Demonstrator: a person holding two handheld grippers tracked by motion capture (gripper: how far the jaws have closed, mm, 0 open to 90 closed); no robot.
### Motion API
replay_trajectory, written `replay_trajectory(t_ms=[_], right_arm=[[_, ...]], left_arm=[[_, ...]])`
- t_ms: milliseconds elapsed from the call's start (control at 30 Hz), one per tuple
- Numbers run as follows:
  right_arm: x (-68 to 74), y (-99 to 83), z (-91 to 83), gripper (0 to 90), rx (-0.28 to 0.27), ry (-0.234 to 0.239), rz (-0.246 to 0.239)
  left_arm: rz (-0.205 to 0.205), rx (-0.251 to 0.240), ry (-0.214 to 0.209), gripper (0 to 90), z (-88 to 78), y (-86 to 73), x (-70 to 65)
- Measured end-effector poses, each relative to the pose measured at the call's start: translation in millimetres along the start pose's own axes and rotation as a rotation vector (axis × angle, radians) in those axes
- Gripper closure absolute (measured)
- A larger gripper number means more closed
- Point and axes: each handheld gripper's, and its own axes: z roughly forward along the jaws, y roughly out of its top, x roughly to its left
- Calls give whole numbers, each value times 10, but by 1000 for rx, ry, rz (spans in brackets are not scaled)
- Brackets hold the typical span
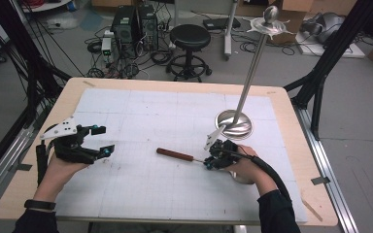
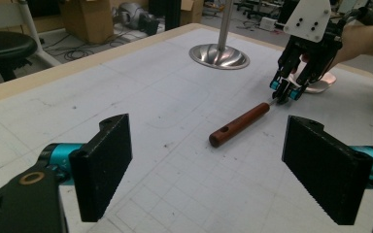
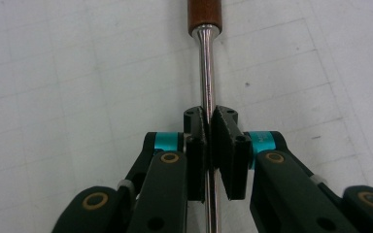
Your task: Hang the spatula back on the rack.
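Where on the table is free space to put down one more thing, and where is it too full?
The white mat is bare across its far left, between the left gripper and the stand's round base, and along the near edge below the wooden-handled tool. It is crowded at the right, where the right gripper grips the tool's metal shaft beside the base.

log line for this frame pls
right gripper: shut on metal shank of wooden-handled tool | tool: flat on mat | left gripper: open, empty, apart from tool | steel stand: upright behind

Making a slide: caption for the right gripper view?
Right tongs shut on the metal shaft of a wooden-handled tool.
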Motion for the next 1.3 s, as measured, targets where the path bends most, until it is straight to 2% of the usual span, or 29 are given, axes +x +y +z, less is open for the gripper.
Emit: replay_trajectory(t_ms=[133,300,367,533,733,1033,1300], right_arm=[[-11,49,1,838,38,6,1],[5,57,-4,849,44,-5,6],[0,34,-7,851,24,-4,5],[-9,-87,-67,851,-90,-42,36],[-25,-204,-258,851,-205,-83,74],[-43,-370,-464,851,-305,-129,127],[-31,-470,-724,851,-427,-178,149]], left_arm=[[3,1,-1,191,0,1,-3],[0,-2,-1,191,-14,1,8],[2,-3,-2,191,-14,2,4],[2,2,-3,194,-13,1,4],[-1,-11,1,195,-25,5,2],[3,-12,1,196,-34,7,7],[1,-16,1,196,-43,8,12]])
